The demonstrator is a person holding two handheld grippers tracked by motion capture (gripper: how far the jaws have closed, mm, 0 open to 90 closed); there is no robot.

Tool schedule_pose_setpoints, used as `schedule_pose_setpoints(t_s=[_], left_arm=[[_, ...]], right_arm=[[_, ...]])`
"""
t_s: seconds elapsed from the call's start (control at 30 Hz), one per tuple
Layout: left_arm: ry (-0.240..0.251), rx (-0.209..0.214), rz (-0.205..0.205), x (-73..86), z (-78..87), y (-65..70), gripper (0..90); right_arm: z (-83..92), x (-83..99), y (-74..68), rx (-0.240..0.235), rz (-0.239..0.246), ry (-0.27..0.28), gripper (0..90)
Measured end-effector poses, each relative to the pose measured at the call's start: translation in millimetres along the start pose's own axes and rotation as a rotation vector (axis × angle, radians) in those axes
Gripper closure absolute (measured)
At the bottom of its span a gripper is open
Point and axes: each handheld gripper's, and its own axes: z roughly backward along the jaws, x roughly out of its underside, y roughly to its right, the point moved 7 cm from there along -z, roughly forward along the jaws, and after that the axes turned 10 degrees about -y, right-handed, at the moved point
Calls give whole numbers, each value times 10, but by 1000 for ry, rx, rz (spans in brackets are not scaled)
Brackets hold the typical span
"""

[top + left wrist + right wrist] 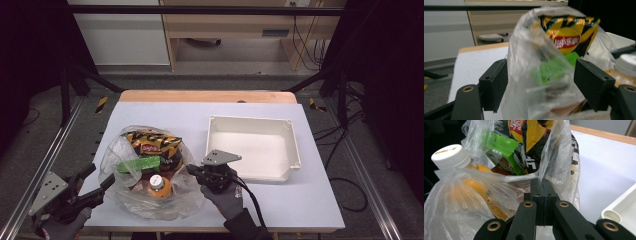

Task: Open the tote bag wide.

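A clear plastic bag [145, 202] lies on the white table, holding a yellow-and-black chip bag [152, 142], a green packet [140, 164] and an orange bottle [159, 186] with a white cap. My right gripper [192, 170] is shut on the bag's right edge; in the right gripper view its jaws [544, 185] pinch a fold of film beside the bottle [451, 156]. My left gripper [100, 176] stands open at the bag's left side. In the left gripper view the film [524, 45] bulges between its wide jaws [541, 77], and the pads do not press on it.
A white rectangular tray [296, 145] stands to the right of the bag, close behind my right gripper. Bare table surface [290, 200] lies to the front right. The table's wooden far edge [205, 96] and metal frame rails border the work area.
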Motion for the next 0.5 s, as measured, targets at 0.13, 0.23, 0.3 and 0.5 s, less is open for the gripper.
schedule_pose_setpoints(t_s=[0.13, 0.23, 0.3, 0.5], left_arm=[[-2, -21, -3, -248, -112, -40, 254], [-32, -47, -7, -394, -312, -107, 258], [-76, -52, -5, -418, -443, -143, 300], [-232, -134, -19, -286, -662, -275, 715]], right_arm=[[12, 2, -16, 0, 4, 1, 900], [30, -4, -15, 4, 6, 10, 900], [39, -10, -6, 6, 4, 15, 900], [75, -24, 22, 21, 6, 28, 900]])
